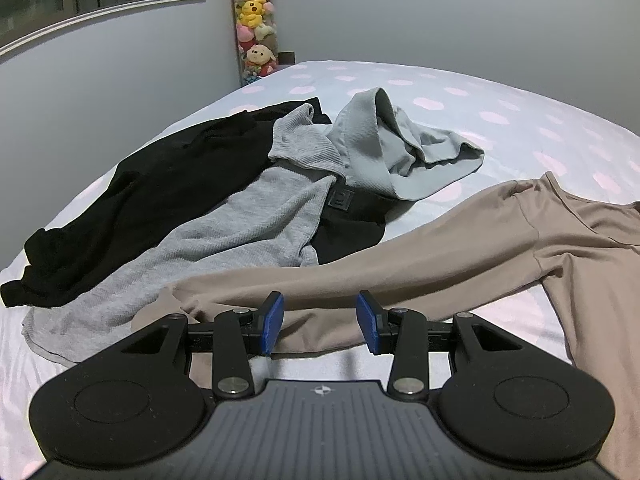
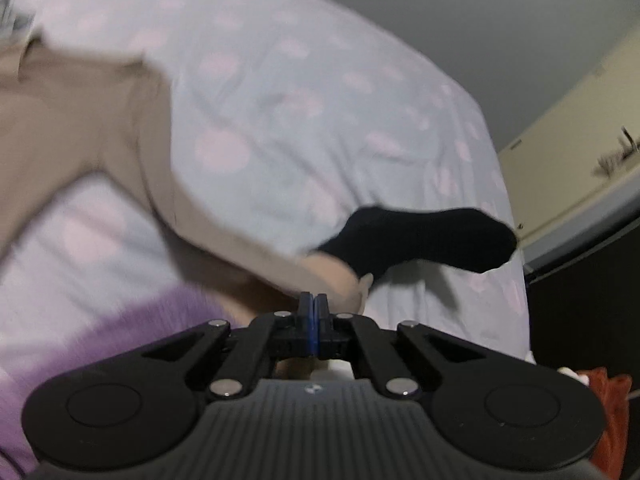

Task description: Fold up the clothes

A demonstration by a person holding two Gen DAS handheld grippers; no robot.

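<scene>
A beige long-sleeved shirt (image 1: 592, 264) lies spread on the bed, with one sleeve (image 1: 360, 268) stretched to the left. My left gripper (image 1: 321, 325) hovers open just above that sleeve, which runs under the gap between its blue pads (image 1: 273, 322). In the blurred right wrist view the other beige sleeve (image 2: 132, 152) runs down to my right gripper (image 2: 314, 310). Its pads are pressed together, with the bunched cuff (image 2: 344, 284) at their tips. A black sock (image 2: 424, 240) lies just beyond the cuff.
A pile of black (image 1: 160, 192), grey (image 1: 248, 220) and pale blue-grey (image 1: 384, 148) clothes lies on the dotted bedsheet (image 1: 500, 120) behind the left sleeve. Plush toys (image 1: 256, 20) stack up in the wall corner. Purple fabric (image 2: 160, 320) and something orange (image 2: 608, 392) lie near the bed edge.
</scene>
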